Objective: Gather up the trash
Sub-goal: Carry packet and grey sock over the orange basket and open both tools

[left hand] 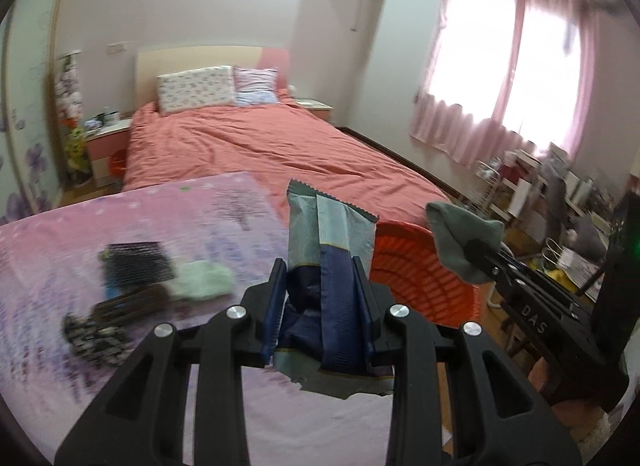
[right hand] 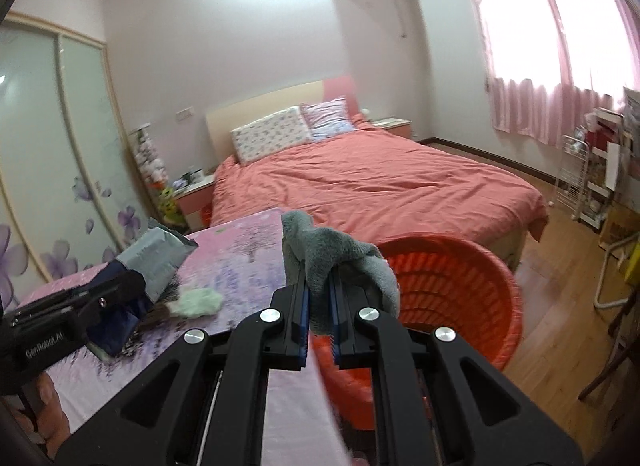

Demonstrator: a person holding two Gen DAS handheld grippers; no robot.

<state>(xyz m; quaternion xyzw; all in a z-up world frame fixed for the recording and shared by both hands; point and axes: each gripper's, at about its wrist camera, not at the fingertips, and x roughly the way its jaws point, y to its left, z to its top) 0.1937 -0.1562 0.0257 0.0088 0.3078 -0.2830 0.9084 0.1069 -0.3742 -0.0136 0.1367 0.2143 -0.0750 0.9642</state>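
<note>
The left gripper [left hand: 320,298] is clenched on a snack wrapper [left hand: 328,234], dark blue below and pale blue-green above. The long axis of the wrapper stands almost upright, its zigzag edge at the top, and it is held above the counter [left hand: 120,225] with a pink flowered cloth, just left of the orange basket [left hand: 424,278]. No print on the wrapper can be read. The right gripper [right hand: 318,306] is clenched on a grey cloth [right hand: 340,254], which bulges up and hangs to the right, over the near rim of the basket. The side of the right gripper carries the letters "DAS"; the left one carries "GenRobot.AI". On the counter left of the basket lie a pale green wad [left hand: 200,282] and a dark comb [left hand: 136,266], both blurred. Behind the basket stands a bed [right hand: 380,185] with a salmon cover.
</note>
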